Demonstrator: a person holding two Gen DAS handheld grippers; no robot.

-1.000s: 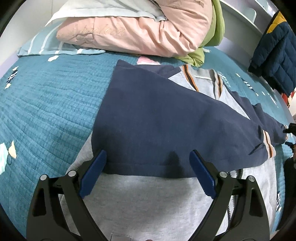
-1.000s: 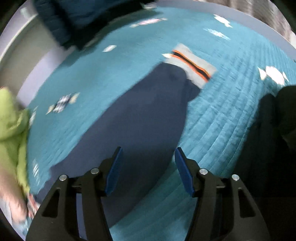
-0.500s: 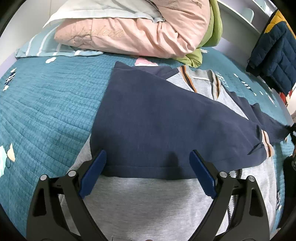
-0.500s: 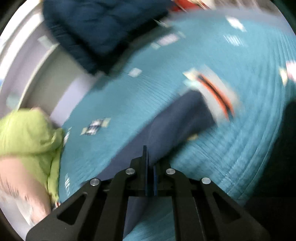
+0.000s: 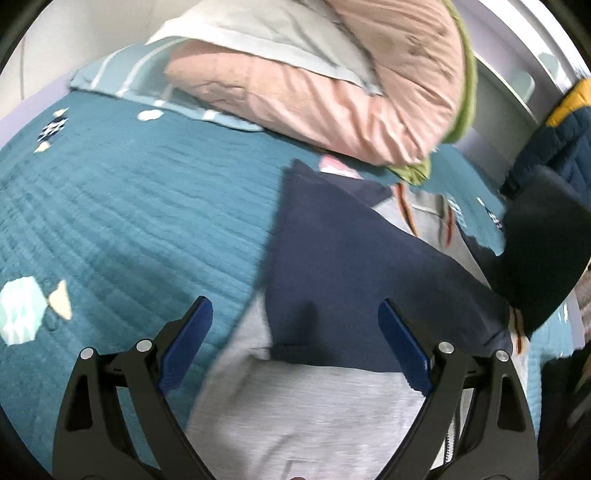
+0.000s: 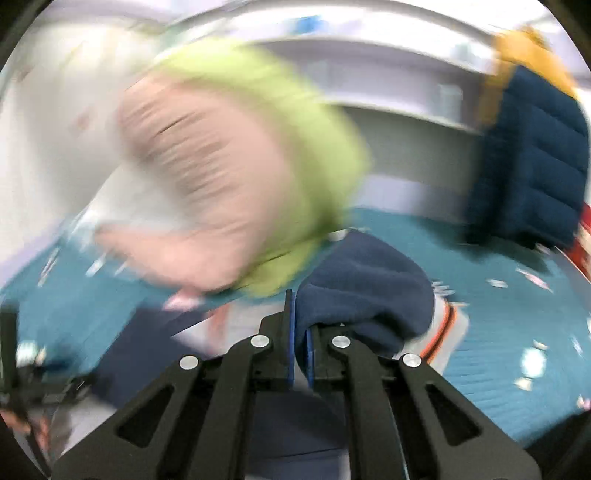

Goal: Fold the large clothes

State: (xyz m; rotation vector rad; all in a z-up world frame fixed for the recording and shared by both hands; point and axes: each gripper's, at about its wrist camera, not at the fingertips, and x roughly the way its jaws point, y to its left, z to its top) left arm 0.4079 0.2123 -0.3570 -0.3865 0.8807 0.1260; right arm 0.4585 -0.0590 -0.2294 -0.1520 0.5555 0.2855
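A grey and navy sweatshirt (image 5: pixel 325 402) lies on the teal quilted bed (image 5: pixel 129 221), with one navy sleeve (image 5: pixel 362 273) folded across its grey body. My left gripper (image 5: pixel 295 343) is open and empty, low over the sweatshirt's left edge. My right gripper (image 6: pixel 298 325) is shut on the other navy sleeve (image 6: pixel 365 288) and holds it lifted and bunched, its grey and orange cuff (image 6: pixel 443 325) hanging at the right. That lifted sleeve also shows as a dark mass at the right of the left wrist view (image 5: pixel 543 251).
A pink duvet with a green lining (image 5: pixel 332 92) and a grey pillow (image 5: pixel 266 33) are piled at the head of the bed. A navy and yellow puffer jacket (image 6: pixel 532 162) hangs at the right, by a white shelf (image 6: pixel 388 99).
My right gripper shut on the right sleeve, lifted it and swung it toward the sweatshirt's body. My left gripper stayed open and drifted left.
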